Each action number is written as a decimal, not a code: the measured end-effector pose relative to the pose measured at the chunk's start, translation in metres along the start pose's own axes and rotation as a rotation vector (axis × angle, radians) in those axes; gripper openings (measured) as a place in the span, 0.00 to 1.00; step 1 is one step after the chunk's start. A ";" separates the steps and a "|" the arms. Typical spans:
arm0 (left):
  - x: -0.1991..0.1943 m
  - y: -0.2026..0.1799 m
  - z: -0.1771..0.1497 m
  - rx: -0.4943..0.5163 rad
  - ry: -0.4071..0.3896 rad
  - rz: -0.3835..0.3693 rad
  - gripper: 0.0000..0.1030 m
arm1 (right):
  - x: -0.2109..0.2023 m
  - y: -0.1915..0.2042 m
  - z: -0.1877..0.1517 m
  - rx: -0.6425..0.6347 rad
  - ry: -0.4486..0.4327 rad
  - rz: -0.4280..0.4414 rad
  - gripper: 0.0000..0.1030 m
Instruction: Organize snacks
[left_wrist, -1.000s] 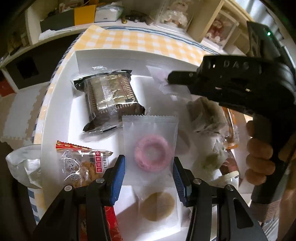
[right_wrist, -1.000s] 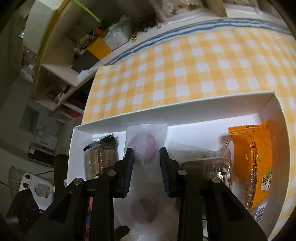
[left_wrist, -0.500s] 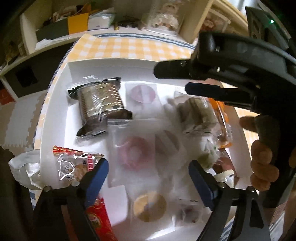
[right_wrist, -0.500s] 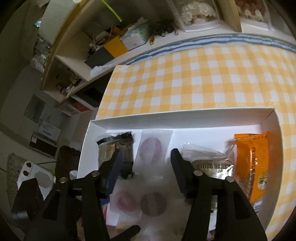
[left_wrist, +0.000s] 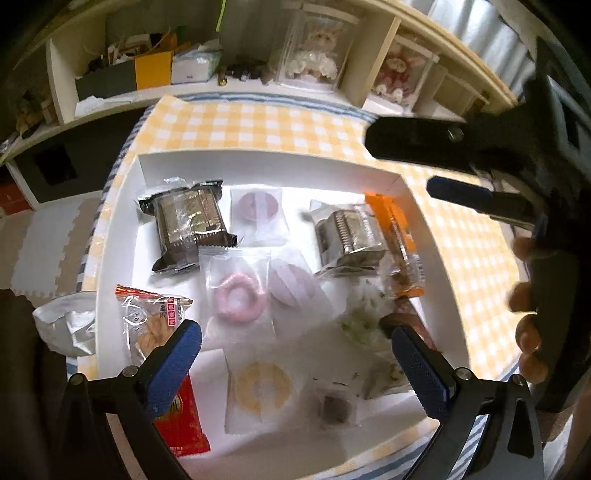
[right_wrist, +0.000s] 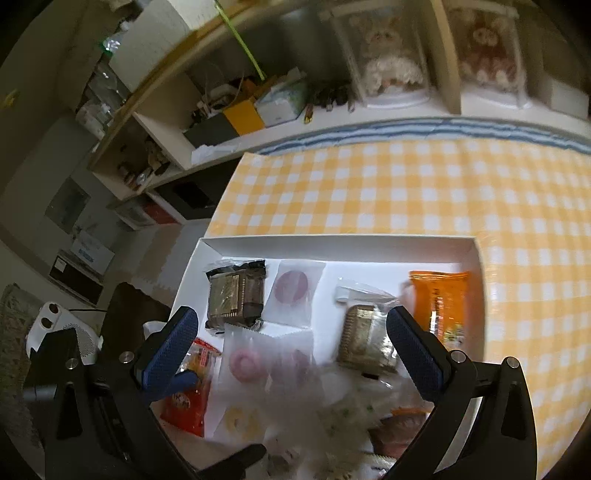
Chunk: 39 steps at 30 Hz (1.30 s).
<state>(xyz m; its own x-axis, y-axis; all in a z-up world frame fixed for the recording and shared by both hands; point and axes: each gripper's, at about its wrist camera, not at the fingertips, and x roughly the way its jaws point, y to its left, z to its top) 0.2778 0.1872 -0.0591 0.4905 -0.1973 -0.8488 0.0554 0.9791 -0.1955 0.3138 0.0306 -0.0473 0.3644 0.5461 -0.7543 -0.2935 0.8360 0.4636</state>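
Both tools gape wide and hold nothing: left tool (left_wrist: 295, 354) hangs over the near end of the white tray (left_wrist: 122, 221), right tool (right_wrist: 291, 343) above its middle. In the tray: pink ring snack (left_wrist: 240, 301) beside a purple round snack (left_wrist: 293, 290), dark wafer pack (left_wrist: 190, 221) far left, second wafer pack (left_wrist: 349, 236) touching the orange pack (left_wrist: 400, 236) at the right wall, yellow ring snack (left_wrist: 264, 386) near. A red-trimmed cracker pack (left_wrist: 151, 317) overhangs the left rim; the tray sits on the yellow-checked tabletop (left_wrist: 258, 125).
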 end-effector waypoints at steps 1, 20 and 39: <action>-0.008 -0.002 -0.001 -0.001 -0.013 -0.003 1.00 | -0.005 0.001 -0.001 -0.006 -0.006 -0.007 1.00; -0.181 -0.021 -0.046 -0.040 -0.251 0.125 1.00 | -0.141 0.029 -0.050 -0.101 -0.190 -0.114 1.00; -0.285 -0.059 -0.153 -0.035 -0.332 0.205 1.00 | -0.228 0.048 -0.150 -0.172 -0.308 -0.195 1.00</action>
<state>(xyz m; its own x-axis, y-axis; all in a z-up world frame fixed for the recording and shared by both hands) 0.0015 0.1781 0.1196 0.7434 0.0342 -0.6680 -0.0999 0.9932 -0.0604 0.0844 -0.0614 0.0771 0.6680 0.3899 -0.6339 -0.3267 0.9189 0.2209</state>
